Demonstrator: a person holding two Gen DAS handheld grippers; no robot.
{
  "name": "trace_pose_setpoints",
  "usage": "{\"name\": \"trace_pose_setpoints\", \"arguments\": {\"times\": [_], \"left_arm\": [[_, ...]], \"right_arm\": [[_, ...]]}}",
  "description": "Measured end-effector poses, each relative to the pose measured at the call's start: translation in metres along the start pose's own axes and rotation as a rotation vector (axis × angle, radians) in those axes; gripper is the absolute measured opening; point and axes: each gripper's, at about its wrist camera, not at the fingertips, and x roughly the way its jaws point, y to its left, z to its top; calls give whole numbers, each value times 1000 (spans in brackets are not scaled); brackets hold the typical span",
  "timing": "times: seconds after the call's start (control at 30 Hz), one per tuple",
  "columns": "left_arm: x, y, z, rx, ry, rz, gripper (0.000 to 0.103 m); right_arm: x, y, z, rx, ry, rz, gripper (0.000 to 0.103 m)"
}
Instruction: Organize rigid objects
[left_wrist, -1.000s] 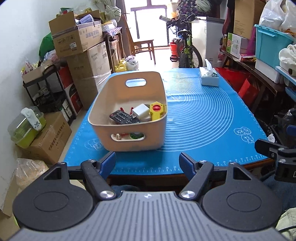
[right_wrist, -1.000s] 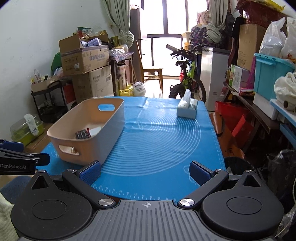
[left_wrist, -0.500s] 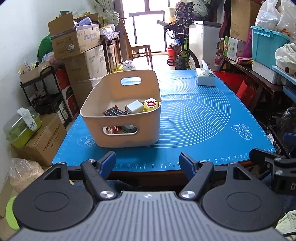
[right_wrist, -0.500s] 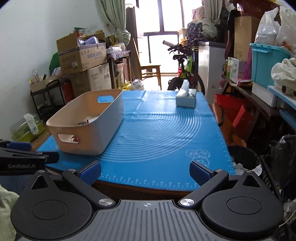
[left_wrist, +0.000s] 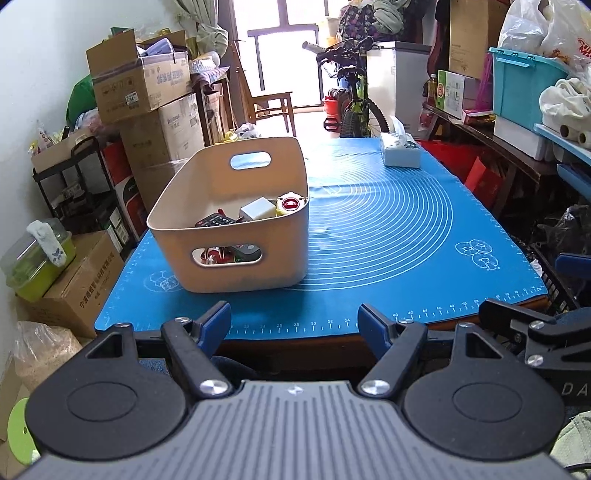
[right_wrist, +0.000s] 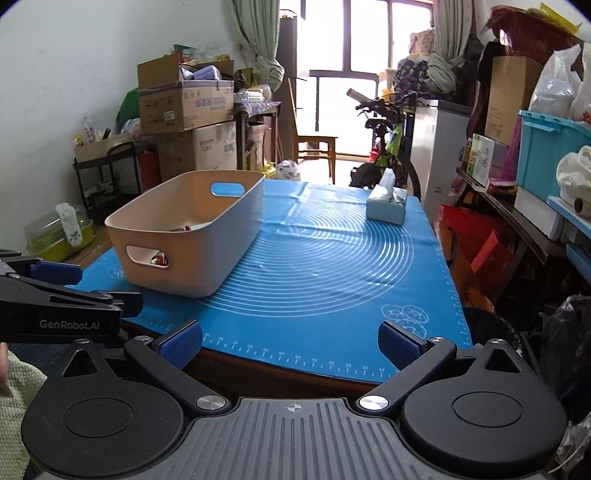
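A beige bin (left_wrist: 240, 254) stands on the left part of the blue mat (left_wrist: 380, 236); it also shows in the right wrist view (right_wrist: 207, 254). Inside lie a black remote (left_wrist: 216, 220), a white block (left_wrist: 258, 208), a yellow tape measure (left_wrist: 291, 204) and some red items seen through the handle slot. My left gripper (left_wrist: 294, 322) is open and empty, held off the table's near edge. My right gripper (right_wrist: 291, 341) is open and empty, also back from the near edge.
A tissue box (left_wrist: 400, 153) sits at the mat's far right; it also shows in the right wrist view (right_wrist: 388, 206). Stacked cardboard boxes (left_wrist: 147, 110) stand left of the table, a bicycle (left_wrist: 351, 103) behind it, shelves with a teal crate (left_wrist: 524, 92) to the right.
Both grippers have drawn back and lower from the table, so the near edge now shows in both views. Both stay open and empty. The bin has not moved.
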Motion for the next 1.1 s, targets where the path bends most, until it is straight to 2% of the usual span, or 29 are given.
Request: {"name": "trace_pose_setpoints", "arguments": {"times": [1.1], "left_arm": [[5,0,-1,13,24,-9,76]], "right_arm": [[5,4,-2,31,12,-28,100]]}}
